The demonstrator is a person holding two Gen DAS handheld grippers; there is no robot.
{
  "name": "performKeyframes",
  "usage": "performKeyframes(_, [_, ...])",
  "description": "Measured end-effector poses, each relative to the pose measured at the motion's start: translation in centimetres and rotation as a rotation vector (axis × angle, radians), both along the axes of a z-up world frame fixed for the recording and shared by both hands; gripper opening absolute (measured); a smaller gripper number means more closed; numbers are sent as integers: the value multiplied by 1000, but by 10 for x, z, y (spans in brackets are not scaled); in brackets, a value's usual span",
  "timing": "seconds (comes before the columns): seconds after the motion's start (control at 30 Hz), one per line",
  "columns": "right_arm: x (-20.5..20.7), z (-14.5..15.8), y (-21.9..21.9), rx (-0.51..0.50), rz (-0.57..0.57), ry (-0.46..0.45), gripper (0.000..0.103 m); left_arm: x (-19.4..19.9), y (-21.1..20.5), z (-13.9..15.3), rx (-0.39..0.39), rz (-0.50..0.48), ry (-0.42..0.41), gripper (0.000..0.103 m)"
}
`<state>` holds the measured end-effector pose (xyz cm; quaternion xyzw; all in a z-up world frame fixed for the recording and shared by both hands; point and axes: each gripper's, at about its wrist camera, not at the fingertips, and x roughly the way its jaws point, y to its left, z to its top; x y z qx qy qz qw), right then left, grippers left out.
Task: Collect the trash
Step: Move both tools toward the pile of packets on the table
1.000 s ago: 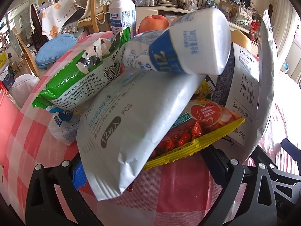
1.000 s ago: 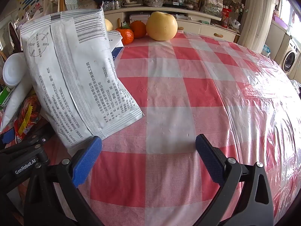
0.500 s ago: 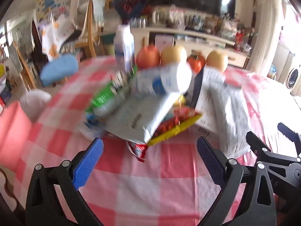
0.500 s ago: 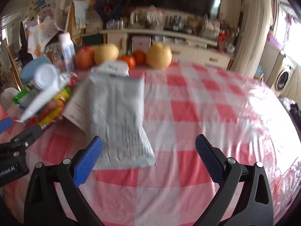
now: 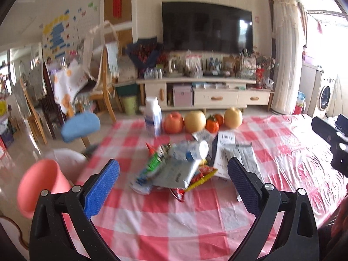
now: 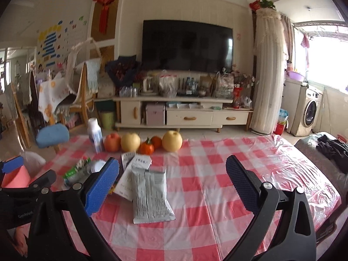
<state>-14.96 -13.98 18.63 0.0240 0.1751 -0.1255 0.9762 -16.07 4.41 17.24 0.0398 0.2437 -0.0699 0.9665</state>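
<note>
1. Left gripper [image 5: 173, 183]: jaws spread wide, nothing between them, held above the near edge of the checked tablecloth [image 5: 165, 221]. Right gripper [image 6: 171, 182]: likewise spread and empty, over the near edge.
2. Pink bin [image 5: 37, 189]: stood off the table beyond its left edge, below surface level, partly hidden behind the left gripper's frame.
3. Trash pile [image 5: 174, 169]: heaped mid-surface toward the left edge; grey packet [image 5: 174, 174] on top, red-and-yellow snack wrapper [image 5: 202, 175] under it, green wrapper [image 5: 153, 163] at the left, white bottle [image 5: 196, 150] lying across the top.
4. Silver pouch [image 6: 151, 198]: lay flat just right of the pile, overlapping a white carton [image 6: 139, 165].
5. Upright white bottle [image 5: 153, 119] and a row of fruit [image 5: 194, 121]: ranged along the far edge.
6. Risks, judged: loose bottle likely to roll off toward the left edge if a lower wrapper were pulled; flat pouch apt to slip from the pads on slick plastic cover; bin hard to sight, so a release could miss; fruit could be mistaken for trash.
</note>
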Motion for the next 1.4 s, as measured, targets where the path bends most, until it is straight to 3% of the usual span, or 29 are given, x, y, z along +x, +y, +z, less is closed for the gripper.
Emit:
performKeyframes(0.23, [-22, 25, 6, -5, -23, -54, 99, -24, 30, 25, -22, -2, -76, 98])
performKeyframes(0.73, [-34, 24, 12, -27, -22, -62, 99, -46, 37, 38, -11, -31, -125, 98])
performKeyframes(1.4, [-18, 2, 17, -33, 15, 27, 99, -39, 28, 19, 17, -49, -77, 98])
